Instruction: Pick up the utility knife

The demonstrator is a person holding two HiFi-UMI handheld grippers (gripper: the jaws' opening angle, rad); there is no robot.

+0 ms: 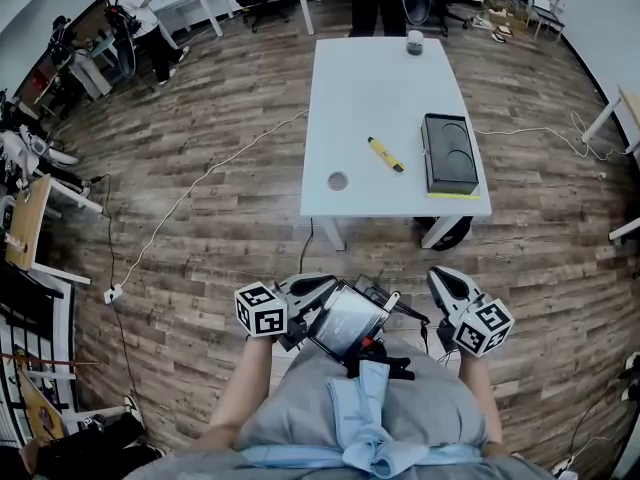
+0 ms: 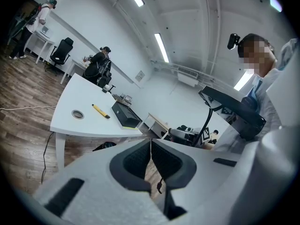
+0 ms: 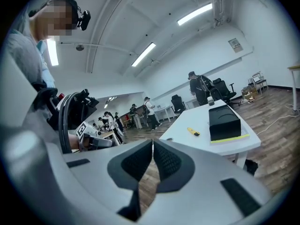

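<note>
Head view: yellow utility knife (image 1: 385,154) lies on the white table (image 1: 360,78), between a round disc (image 1: 338,180) and a black case (image 1: 448,153). Left gripper (image 1: 322,284) and right gripper (image 1: 440,274) sit at the person's waist, well apart from it, jaws together, empty. Likely best: approach first, open the right jaws early, straddle the handle crosswise.

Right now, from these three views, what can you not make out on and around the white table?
- Utility knife: too small in every view to tell whether its blade is out.
- Round thing near the front edge of the table: too small to identify.
- Dark thing under the table: mostly hidden by it, head view.
- Black case: its inside is not shown.
</note>
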